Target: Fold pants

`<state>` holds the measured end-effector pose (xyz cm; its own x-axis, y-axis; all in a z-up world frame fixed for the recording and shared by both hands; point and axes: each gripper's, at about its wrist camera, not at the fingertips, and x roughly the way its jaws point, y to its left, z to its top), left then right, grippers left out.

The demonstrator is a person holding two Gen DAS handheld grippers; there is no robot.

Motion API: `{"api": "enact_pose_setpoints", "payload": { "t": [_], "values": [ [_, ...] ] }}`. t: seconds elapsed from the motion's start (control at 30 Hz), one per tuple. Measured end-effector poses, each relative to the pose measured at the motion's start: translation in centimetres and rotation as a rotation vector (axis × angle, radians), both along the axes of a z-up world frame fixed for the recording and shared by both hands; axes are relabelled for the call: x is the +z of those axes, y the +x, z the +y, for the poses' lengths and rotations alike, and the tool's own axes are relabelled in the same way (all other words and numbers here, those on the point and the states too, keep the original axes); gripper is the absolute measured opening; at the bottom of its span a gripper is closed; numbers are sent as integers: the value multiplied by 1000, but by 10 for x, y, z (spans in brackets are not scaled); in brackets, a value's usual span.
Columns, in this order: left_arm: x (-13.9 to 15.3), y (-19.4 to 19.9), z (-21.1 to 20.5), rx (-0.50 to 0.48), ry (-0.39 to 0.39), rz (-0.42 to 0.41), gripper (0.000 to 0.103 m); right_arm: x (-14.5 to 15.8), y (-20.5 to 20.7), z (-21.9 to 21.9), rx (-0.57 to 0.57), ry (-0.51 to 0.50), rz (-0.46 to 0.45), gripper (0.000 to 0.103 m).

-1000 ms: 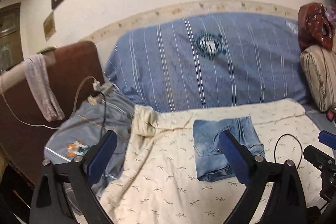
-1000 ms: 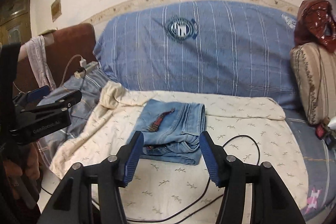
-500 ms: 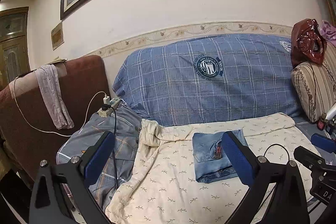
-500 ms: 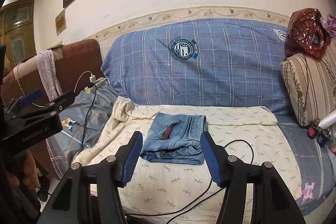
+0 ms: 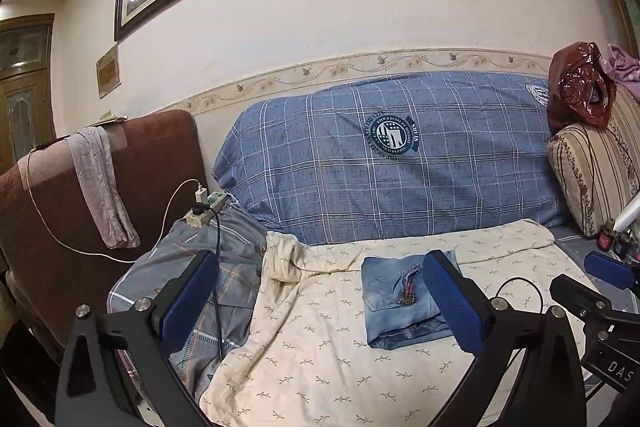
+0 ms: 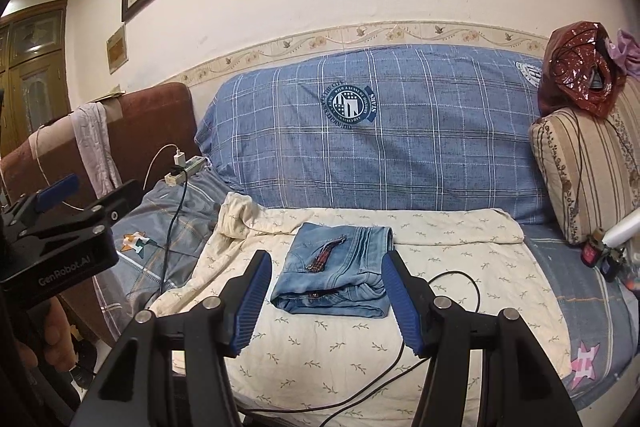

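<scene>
Left gripper and right gripper wide open, empty, pulled back from a second ago | fold looked done | pants a compact bundle mid-sheet, nearer its back edge | long axis front-to-back, open layered edge toward front | cable beside.

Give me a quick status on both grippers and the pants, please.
Left gripper open, empty. Right gripper open, empty. Jeans folded flat on cream sheet. Black cable lying just right of them.
</scene>
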<state>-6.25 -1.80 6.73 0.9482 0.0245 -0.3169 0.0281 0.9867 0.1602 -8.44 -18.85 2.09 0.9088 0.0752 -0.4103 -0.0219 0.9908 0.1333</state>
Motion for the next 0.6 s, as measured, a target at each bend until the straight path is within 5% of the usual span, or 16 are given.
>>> {"api": "enact_pose_setpoints", "payload": {
  "t": [0.6],
  "values": [
    [0,-2,4,-35,-17,14,102,-5,10,6,26,3,11,61]
  ]
}}
